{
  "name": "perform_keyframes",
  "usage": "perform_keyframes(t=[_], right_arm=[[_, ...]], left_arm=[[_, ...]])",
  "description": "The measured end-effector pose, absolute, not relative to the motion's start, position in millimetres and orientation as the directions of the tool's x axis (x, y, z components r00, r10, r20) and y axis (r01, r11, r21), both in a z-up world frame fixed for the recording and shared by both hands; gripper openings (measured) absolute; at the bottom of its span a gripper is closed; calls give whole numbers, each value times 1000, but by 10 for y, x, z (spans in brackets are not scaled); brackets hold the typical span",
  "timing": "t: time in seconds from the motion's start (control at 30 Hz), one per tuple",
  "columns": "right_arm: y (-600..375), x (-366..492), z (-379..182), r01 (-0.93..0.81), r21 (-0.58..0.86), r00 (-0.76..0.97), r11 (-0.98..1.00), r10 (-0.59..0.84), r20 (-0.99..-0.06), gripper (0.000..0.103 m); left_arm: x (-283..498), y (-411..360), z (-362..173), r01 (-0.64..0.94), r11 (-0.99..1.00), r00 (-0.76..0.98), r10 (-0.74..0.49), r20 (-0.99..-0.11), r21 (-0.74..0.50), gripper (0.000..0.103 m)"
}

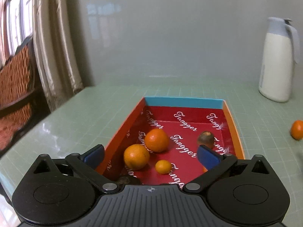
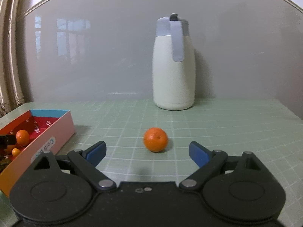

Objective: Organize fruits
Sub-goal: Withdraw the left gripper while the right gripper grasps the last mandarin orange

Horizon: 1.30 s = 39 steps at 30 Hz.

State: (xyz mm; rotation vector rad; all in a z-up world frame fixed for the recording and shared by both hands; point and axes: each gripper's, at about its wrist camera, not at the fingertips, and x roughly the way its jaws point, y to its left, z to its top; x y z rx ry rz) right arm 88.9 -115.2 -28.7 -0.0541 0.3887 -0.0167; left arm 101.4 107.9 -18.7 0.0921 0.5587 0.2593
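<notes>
Guessing the main risk is the round orange tangerine [image 2: 155, 139] rolling off across the green gridded mat [image 2: 227, 132] if one blue pad clips it first, since it sits loose mid-mat, well off the edges. It lies just ahead of the right gripper [image 2: 147, 152], roughly centred between wide-open, empty jaws. Left gripper [image 1: 150, 156] gapes empty over the red cardboard box [image 1: 182, 103] of fruit.

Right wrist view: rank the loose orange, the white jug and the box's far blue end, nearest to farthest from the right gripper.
From the right gripper, jaws open:
1. Loose orange, just ahead on the mat, slightly right of centre.
2. Box's far blue end, off to the left, farther back.
3. White jug, farthest, upright against the back wall.
</notes>
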Motion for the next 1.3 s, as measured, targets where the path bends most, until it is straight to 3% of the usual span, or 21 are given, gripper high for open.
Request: perform_keyframes(t=[0.37, 0.9, 1.3], right_arm=[[-1180, 1160, -323, 23, -23, 902, 999, -30, -432, 94], [-1080, 1623, -413, 40, -72, 864, 997, -71, -498, 94], [-1260, 1833, -463, 57, -12, 838, 998, -54, -543, 93]], left_arm=[[674, 1492, -15, -293, 952, 828, 297, -477, 85, 103], [393, 2005, -241, -412, 910, 793, 386, -471, 53, 103], [373, 1947, -321, -396, 916, 808, 381, -450, 65, 103]])
